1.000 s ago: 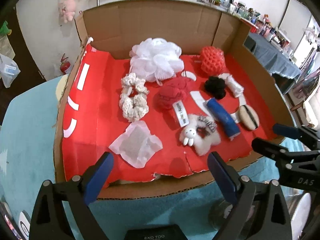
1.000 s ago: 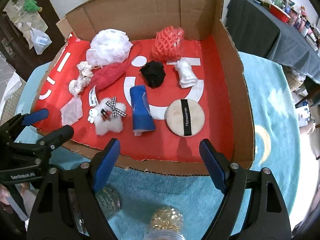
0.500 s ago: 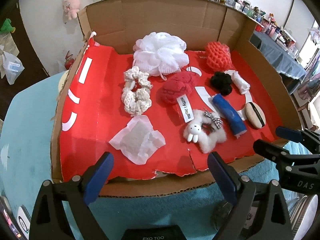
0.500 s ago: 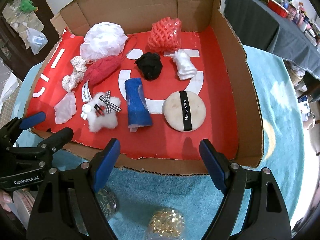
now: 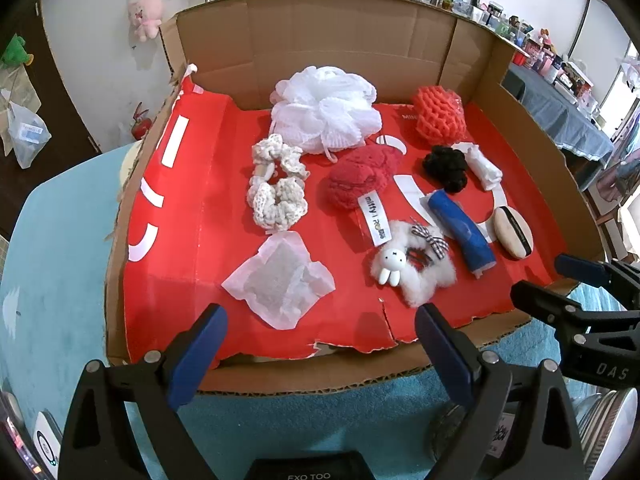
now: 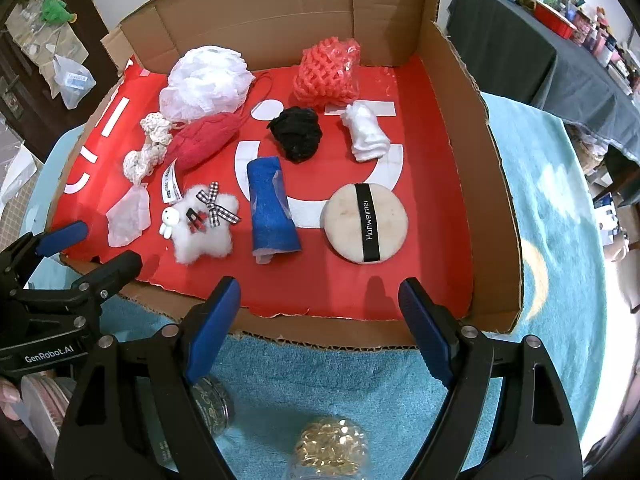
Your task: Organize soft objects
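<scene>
Soft objects lie scattered on the red liner of a shallow cardboard box [image 5: 332, 36], whose back and side walls stand tall while the torn front edge sits low. Left third of the liner is bare; items crowd centre and right. White mesh pouf [image 5: 326, 110] and coral net sponge [image 6: 326, 72] sit near the back wall. Blue roll [image 6: 270, 208] lies with its long axis running from the near edge toward the back wall, between the fluffy bunny clip [image 6: 202, 226] and the round powder puff [image 6: 366, 222]. Left claw [image 5: 318, 354] and right claw [image 6: 320, 330] hover before the front edge over the teal table [image 6: 552, 208], jaws spread wide, holding nothing.
</scene>
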{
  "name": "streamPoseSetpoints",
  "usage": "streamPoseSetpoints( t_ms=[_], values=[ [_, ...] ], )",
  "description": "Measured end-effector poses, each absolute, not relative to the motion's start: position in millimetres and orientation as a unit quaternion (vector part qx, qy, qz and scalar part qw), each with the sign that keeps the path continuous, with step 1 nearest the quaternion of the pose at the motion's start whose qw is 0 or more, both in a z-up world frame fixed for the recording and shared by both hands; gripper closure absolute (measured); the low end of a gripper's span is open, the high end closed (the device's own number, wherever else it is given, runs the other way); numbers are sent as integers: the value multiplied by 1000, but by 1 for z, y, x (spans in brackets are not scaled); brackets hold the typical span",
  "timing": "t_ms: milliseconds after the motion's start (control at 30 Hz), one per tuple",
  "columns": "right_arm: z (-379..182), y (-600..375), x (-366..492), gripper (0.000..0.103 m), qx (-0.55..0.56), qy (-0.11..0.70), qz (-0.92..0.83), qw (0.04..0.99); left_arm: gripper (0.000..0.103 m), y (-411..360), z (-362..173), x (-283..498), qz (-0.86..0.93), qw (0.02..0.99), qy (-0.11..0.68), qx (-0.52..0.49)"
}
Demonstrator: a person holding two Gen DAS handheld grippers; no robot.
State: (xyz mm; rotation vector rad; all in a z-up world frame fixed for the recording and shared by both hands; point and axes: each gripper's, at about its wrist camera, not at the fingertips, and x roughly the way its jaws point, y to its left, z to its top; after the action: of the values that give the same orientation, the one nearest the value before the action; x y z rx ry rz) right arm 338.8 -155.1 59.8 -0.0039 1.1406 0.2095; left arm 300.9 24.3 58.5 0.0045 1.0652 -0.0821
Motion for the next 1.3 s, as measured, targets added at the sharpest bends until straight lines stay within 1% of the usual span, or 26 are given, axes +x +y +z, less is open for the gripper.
streamPoseSetpoints(
  t_ms=[1300],
  values=[
    [60, -155, 338, 22, -8, 538, 101, 837, 7, 28, 58, 301, -39, 861, 507, -6]
  ],
)
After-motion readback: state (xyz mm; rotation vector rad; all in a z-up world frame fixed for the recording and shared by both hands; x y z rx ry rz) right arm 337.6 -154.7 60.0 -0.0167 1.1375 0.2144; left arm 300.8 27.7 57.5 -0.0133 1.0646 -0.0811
